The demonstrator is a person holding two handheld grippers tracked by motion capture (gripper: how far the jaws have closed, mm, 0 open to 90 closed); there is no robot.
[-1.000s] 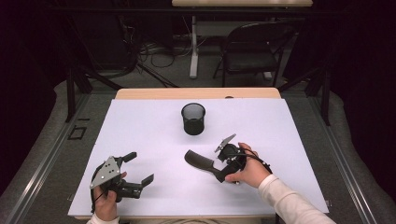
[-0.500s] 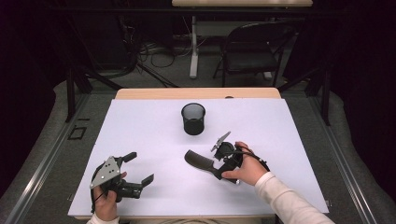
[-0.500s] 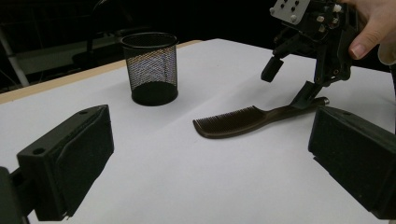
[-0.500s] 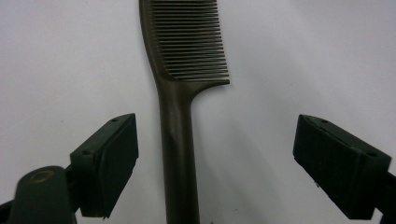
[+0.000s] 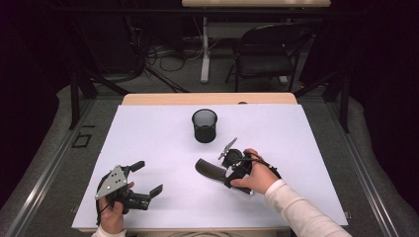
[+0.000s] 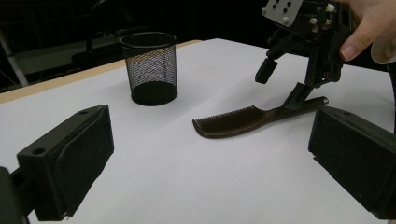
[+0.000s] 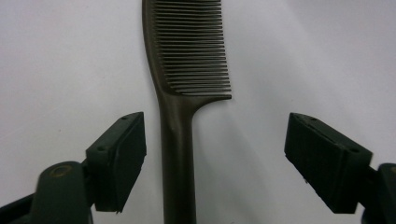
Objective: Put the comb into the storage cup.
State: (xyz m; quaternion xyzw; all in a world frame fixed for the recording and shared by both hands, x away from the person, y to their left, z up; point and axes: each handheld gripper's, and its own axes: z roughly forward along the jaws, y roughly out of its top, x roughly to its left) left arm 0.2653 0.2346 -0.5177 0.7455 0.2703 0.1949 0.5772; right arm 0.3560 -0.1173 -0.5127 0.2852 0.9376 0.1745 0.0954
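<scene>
A dark brown comb [image 5: 208,169] lies flat on the white table top, teeth end to the left. My right gripper [image 5: 226,170] hangs over its handle, pointing down. In the right gripper view the comb [image 7: 187,84] runs up the middle, with its handle between the pads of my right gripper [image 7: 223,158], nearer the left one. The jaws have just been closing, and neither pad touches the handle. My left gripper [image 5: 147,177] rests near the front left edge, open with nothing in it. Past its jaws [image 6: 212,163] lie the comb [image 6: 233,122] and the right gripper [image 6: 282,84].
A black mesh cup [image 5: 204,125] stands upright behind the comb, a little to its left, also seen as the mesh cup [image 6: 149,67]. The white sheet [image 5: 306,143] covers the table. A black chair [image 5: 269,49] and floor cables lie beyond the far edge.
The right hand has shifted slightly over the comb's handle. The left hand, the comb and the cup stay where they were.
</scene>
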